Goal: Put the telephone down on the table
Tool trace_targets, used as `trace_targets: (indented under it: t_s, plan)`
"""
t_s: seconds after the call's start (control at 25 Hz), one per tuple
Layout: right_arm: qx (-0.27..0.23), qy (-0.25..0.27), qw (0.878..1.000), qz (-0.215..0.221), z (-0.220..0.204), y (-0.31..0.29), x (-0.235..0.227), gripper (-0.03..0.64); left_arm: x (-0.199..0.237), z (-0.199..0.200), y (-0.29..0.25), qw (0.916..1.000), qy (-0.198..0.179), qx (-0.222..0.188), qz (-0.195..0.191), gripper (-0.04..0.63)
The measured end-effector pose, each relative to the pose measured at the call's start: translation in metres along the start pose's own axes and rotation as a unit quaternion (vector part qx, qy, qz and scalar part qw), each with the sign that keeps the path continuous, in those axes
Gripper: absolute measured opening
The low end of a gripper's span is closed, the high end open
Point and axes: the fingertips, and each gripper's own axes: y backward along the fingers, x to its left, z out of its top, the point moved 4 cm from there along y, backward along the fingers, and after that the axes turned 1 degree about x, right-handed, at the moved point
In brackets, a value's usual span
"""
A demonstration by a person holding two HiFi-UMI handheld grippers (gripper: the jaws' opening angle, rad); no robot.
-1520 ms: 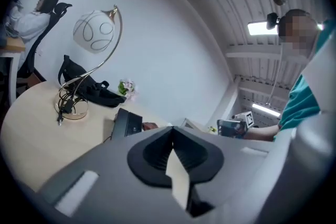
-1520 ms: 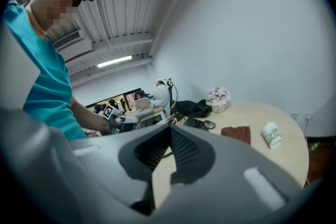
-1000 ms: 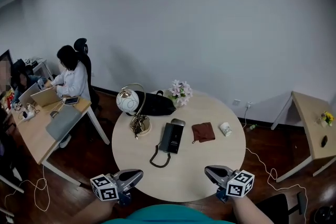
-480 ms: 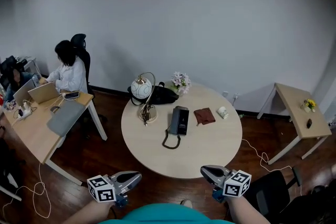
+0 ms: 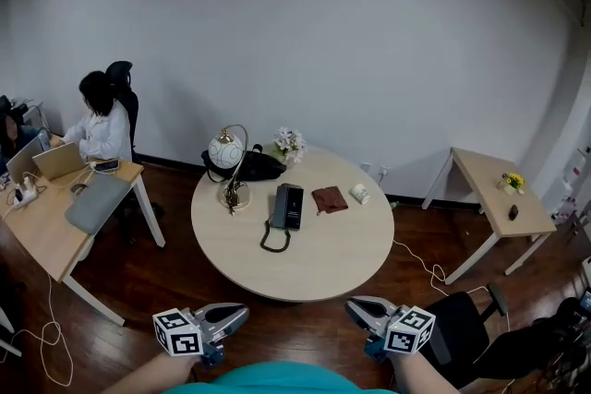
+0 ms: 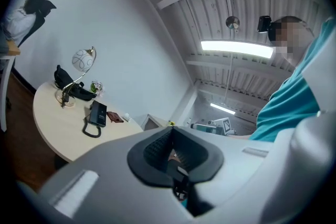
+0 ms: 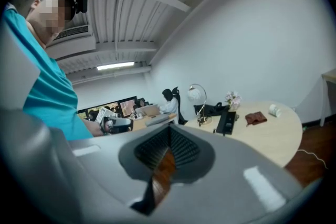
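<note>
A black telephone [image 5: 287,206] lies flat on the round beige table [image 5: 319,270], its coiled cord [image 5: 273,243] looping toward the near side. It also shows small in the left gripper view as the telephone [image 6: 97,114] and in the right gripper view as the telephone [image 7: 228,122]. My left gripper [image 5: 242,313] and right gripper [image 5: 352,305] hover low over the wooden floor, well short of the table's near edge. Both are shut and hold nothing. The left gripper [image 6: 172,131] and right gripper [image 7: 169,132] point roughly toward each other across my body.
On the table stand a globe lamp [image 5: 226,152], a black bag [image 5: 255,166], flowers [image 5: 288,143], a brown pouch [image 5: 329,198] and a small cup [image 5: 359,193]. A person [image 5: 97,126] sits at a desk [image 5: 46,240] to the left. A small table [image 5: 499,198] and a black chair [image 5: 462,328] are at the right.
The view has pulled back from the round table, which now looks smaller and farther off. Both grippers, still shut, have come away from its near edge.
</note>
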Motion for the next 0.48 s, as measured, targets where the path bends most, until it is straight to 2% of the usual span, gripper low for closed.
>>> trace_targets:
  t_s: [0.2,0.48]
  plan:
    - [-0.009,-0.001,1.000,0.008,-0.017,0.052,0.007,0.002,-0.046,-0.025,-0.035,0.9997,-0.014,0.017,-0.010,0.006]
    - [0.013,0.006,0.999,0.044,-0.057,0.144,0.022,0.002,-0.135,-0.082,-0.060,0.9999,-0.003,0.002,0.015,0.006]
